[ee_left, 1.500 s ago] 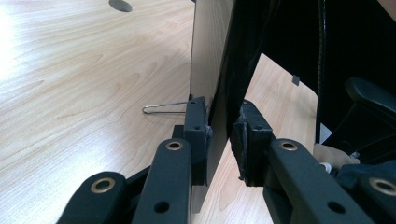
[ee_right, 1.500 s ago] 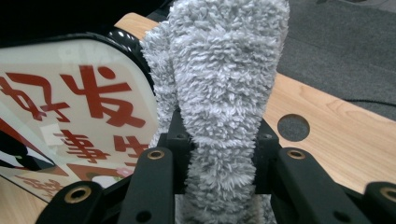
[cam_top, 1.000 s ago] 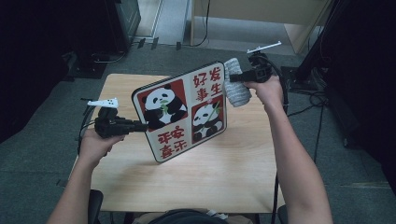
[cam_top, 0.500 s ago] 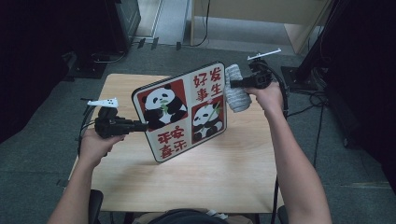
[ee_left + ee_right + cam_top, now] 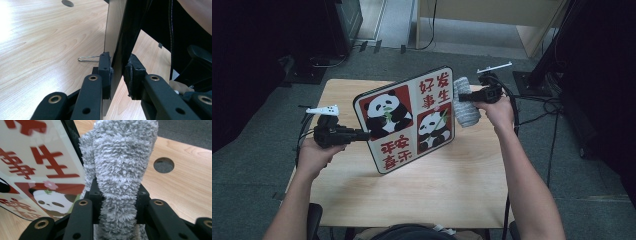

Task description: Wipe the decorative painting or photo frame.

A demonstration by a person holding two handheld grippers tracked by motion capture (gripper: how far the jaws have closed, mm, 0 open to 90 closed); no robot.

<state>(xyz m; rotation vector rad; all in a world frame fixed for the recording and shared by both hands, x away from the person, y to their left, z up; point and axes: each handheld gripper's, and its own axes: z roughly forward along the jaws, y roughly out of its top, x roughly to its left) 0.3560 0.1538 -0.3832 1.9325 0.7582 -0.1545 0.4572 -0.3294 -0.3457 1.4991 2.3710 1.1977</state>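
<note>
A person seated at a pale wooden table (image 5: 422, 195) is holding up a glossy square panel printed with pandas and red Chinese characters (image 5: 407, 120), tilted above the tabletop's middle. The left gripper (image 5: 362, 134), coming in from nine o'clock, is clamping the panel's left edge (image 5: 117, 50), its two black pads pressing on either face. A thin wire loop (image 5: 87, 59) is lying on the wood just beyond that jaw. At the panel's three o'clock side, the right gripper (image 5: 462, 97) is pinching a fluffy grey cloth (image 5: 466, 102), the jaws squeezed tightly into the pile (image 5: 120, 170). The cloth is sitting right against the panel's right edge. A round cable hole (image 5: 163, 165) is showing in the table behind it.
</note>
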